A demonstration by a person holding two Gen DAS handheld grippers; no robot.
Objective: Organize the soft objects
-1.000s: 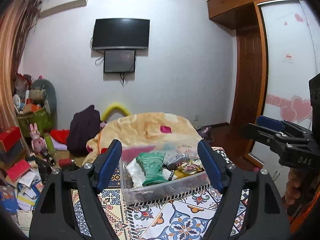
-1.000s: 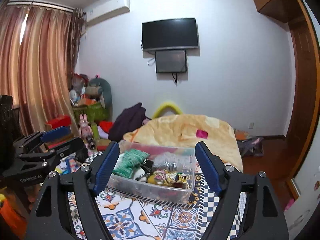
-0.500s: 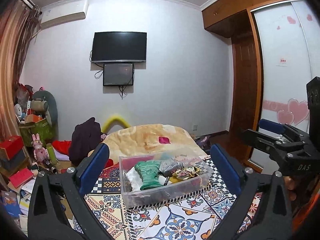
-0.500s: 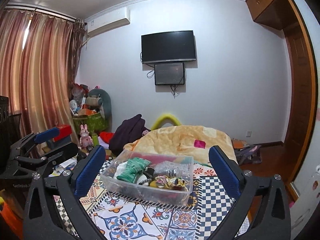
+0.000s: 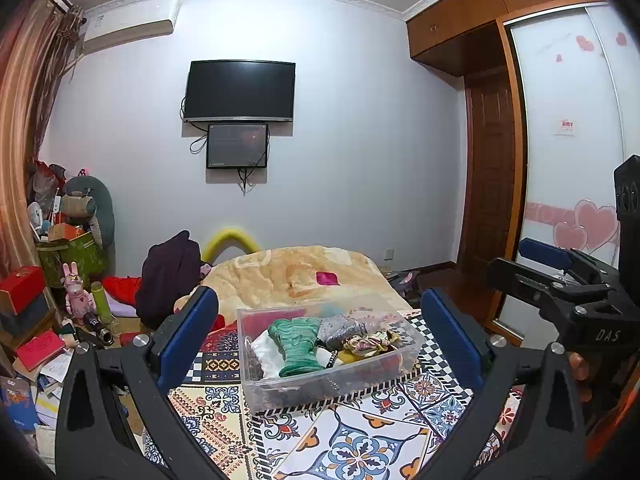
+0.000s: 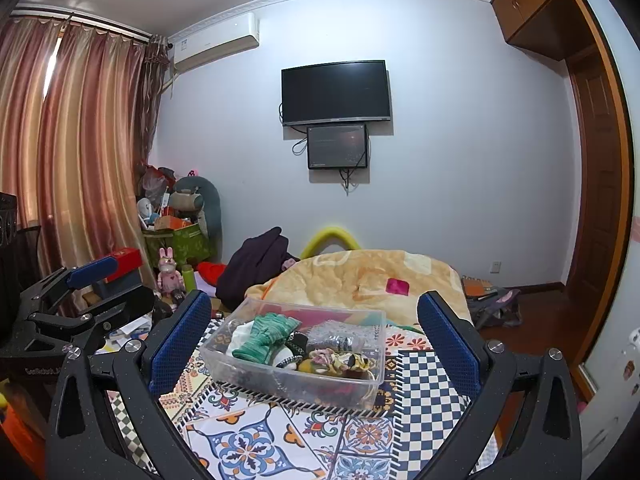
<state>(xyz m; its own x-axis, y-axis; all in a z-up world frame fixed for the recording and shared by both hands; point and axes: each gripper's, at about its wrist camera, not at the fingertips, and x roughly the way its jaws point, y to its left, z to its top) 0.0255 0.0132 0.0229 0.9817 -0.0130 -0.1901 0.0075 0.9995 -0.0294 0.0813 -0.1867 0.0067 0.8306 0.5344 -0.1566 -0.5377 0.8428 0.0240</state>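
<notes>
While both my claws, the left gripper (image 5: 320, 340) and the right gripper (image 6: 314, 338), gape wide and empty, one clear bin (image 5: 336, 384) on the patterned mat (image 5: 344, 440) holds one green glove (image 5: 298, 344) among other soft bits.

A patterned tile-print mat (image 6: 256, 448) is spread over the bed. A clear plastic bin (image 6: 296, 380) is set on it, with a peach blanket (image 6: 360, 276) bunched at 12 o'clock behind.

open air above the clear bin (image 5: 332, 376), patterned cloth (image 5: 352, 440) bare before it, blanket mound (image 5: 296, 280) close behind
</notes>
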